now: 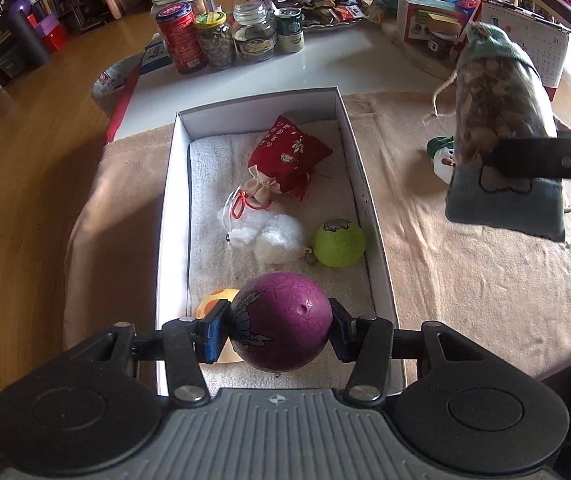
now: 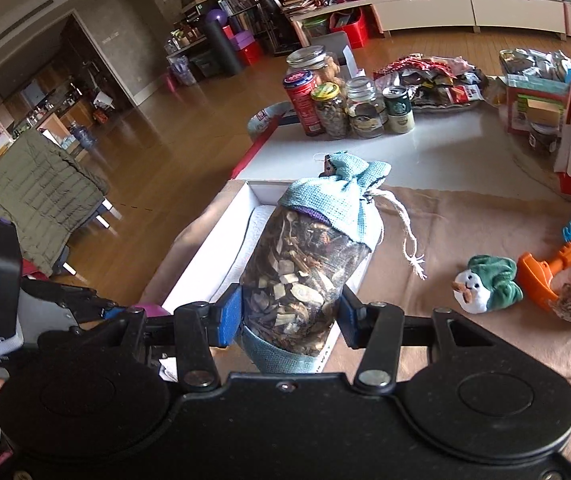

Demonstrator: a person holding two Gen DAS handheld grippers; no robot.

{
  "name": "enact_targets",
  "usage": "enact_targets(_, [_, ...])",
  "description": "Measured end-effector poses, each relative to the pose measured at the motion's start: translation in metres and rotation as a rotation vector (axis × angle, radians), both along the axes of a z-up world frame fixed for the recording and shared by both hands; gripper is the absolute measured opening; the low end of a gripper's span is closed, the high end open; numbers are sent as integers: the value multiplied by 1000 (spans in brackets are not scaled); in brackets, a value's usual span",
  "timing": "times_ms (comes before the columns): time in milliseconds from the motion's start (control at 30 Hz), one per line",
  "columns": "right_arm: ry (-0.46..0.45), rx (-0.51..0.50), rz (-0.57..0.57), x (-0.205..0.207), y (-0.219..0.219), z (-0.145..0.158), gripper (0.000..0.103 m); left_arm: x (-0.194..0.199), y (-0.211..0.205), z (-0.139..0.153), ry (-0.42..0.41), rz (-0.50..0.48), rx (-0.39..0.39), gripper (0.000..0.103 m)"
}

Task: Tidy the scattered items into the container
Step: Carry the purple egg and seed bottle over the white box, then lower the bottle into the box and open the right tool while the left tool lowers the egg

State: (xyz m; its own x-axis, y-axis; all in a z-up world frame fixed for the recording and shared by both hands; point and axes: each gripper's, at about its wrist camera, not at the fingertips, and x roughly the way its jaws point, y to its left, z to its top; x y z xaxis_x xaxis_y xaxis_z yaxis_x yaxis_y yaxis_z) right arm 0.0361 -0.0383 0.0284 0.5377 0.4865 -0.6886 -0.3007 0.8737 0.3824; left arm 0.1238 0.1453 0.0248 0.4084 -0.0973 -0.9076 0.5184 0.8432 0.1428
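Left wrist view: the left tool (image 1: 280, 334) is closed on a purple ball (image 1: 281, 322), hanging over the near end of the white box (image 1: 173, 184). At about two o'clock, outside the box's right wall, the right tool (image 2: 290, 322) clamps a herb pouch (image 2: 305, 276), long axis upright. The left is nearer; its ball likely drops first, the pouch then travelling toward nine o'clock.

Both wrist views downward, sharing box (image 1: 173, 208)

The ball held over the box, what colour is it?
The ball is purple with a cracked pattern, seen best in the left wrist view.
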Motion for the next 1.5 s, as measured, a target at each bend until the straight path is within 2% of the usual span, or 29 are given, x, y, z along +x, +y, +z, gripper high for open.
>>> enact_targets(233, [0,-54,57,25,29,7,50,3,5,-17,26,7,-12,51])
enact_targets(600, [31,-87,144,52,69,-3,50,13,3,-43,59,32,-63,51])
enact_targets(1000, [75,-120,200,76,93,-26,50,28,8,-58,5,98,-93,51])
enact_targets(1100, [82,-123,206,78,95,-31,47,30,9,-60,-36,110,-86,51])
enact_targets(1167, [90,-121,206,79,95,-34,44,33,9,-63,-31,114,-86,51])
enact_targets(1233, [102,-128,208,83,96,-38,33,36,9,-66,-27,121,-89,51])
enact_targets(1267, [108,-124,208,84,96,-40,31,37,9,-68,-28,124,-88,51])
enact_targets(1500, [128,-113,204,87,95,-47,30,40,9,-81,-7,126,-87,51])
